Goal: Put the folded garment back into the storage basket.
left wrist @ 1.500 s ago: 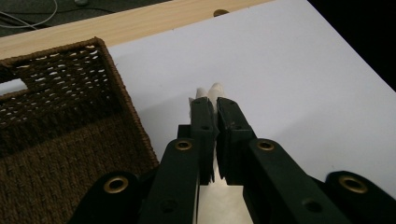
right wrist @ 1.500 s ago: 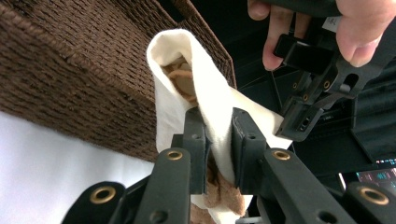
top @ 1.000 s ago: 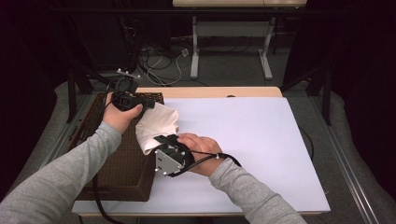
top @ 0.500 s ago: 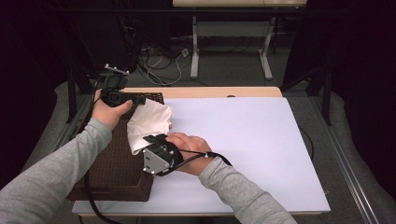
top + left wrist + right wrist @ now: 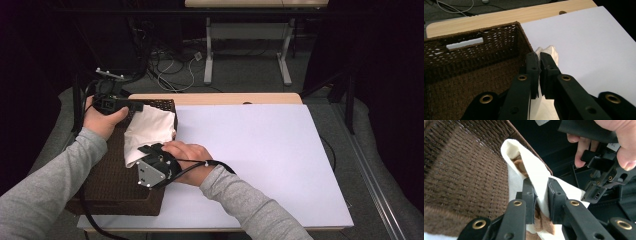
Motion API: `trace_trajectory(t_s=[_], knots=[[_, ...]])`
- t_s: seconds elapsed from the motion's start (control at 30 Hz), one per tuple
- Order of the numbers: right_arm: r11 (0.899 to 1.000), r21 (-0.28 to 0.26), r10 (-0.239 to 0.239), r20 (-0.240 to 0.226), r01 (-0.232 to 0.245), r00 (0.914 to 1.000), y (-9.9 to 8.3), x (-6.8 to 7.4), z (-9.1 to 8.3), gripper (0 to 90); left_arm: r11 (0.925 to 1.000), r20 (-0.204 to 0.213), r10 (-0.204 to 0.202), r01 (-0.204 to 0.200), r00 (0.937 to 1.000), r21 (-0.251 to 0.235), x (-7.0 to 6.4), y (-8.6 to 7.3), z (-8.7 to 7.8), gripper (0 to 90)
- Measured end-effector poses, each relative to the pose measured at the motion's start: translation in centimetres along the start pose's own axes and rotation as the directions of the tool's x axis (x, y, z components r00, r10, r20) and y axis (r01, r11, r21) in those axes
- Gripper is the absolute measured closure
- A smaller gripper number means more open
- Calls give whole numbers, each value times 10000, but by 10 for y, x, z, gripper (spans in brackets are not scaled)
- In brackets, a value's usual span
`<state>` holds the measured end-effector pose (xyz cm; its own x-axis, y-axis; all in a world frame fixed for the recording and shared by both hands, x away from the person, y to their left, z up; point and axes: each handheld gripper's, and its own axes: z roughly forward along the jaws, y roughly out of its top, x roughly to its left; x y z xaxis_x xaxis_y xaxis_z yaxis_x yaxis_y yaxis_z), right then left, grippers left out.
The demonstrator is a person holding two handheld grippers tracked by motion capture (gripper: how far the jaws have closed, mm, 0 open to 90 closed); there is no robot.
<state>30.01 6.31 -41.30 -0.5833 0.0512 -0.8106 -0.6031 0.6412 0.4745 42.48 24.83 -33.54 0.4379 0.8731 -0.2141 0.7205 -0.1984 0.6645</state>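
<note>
Holding the near end of a white cloth (image 5: pixel 147 131), the right gripper (image 5: pixel 152 162) sits at the lower left of the high view, above the brown woven basket (image 5: pixel 107 187). In the right gripper view its two black jaws are closed on a fold of the cloth (image 5: pixel 534 173), with white fabric squeezed between them and a brownish inner side showing below. Compared with half a second ago, this gripper has moved a little further left, so it is now more over the basket than over the white table (image 5: pixel 260 150); one second ago it was still at the basket's right edge.

Farther up, the cloth hangs stretched between the two grippers, lying over the right wall of the basket, partly inside and partly above it. Earlier it was spread more over the table side; now most of it is over the basket.

At the far end, the left gripper (image 5: pixel 131 106) is at the upper left of the frame, near the far rim of the basket. In the left gripper view its jaws are pressed together on the thin upper edge of the cloth (image 5: pixel 549 51), with the basket (image 5: pixel 469 75) at the left and the table (image 5: pixel 586 42) at the right. This hand has also shifted left and slightly away since the earlier pictures.
</note>
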Motion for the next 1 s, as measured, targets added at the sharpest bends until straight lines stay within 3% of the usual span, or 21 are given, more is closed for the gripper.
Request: trace_trajectory(t_s=[0.3, 0.53, 1.0], knots=[[9998, -202, -35, -103, 33, 9999, 11, 3, 13, 782, 9998, -251, -173, 173, 9995, -17, 13, -6, -12, 863], [9997, -222, -69, -246, 64, 9997, 11, 5, 18, 783, 9997, -278, -247, 248, 9993, 25, 19, -9, -10, 863], [9999, 4, 118, -762, -118, 9970, 2, 21, 39, 783, 9971, -231, -582, 593, 9980, 479, 35, -14, 21, 863]])
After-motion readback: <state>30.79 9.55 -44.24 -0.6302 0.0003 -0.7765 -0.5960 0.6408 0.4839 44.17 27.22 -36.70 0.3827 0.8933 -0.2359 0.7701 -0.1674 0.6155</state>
